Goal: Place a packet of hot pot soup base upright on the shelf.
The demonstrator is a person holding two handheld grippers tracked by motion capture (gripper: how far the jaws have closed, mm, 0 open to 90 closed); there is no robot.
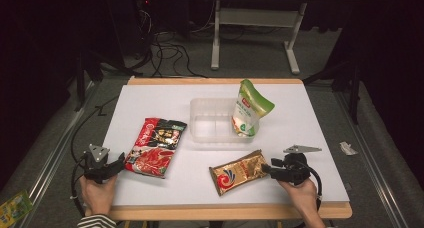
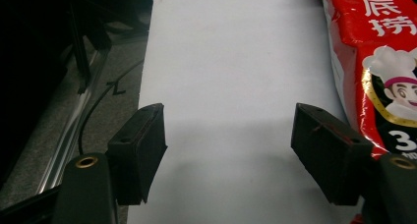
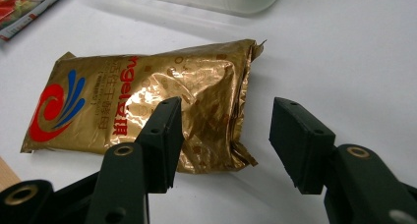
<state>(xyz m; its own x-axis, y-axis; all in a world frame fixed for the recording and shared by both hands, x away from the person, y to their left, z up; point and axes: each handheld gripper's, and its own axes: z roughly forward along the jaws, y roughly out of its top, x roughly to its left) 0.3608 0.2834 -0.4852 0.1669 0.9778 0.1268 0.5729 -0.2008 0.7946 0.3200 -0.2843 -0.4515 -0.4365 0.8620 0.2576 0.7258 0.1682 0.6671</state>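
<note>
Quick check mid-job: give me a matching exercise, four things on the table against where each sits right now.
Things:
1. gold packet
2. red packet
3. green and white pouch
4. clear tub

Places:
A. propped in the tub's right end
B. flat, beside the left claw
C. middle of the table, toward the far side
D. flat, at the tips of the open right claw

Pairs: 1-D, 2-B, 3-A, 4-C
</note>
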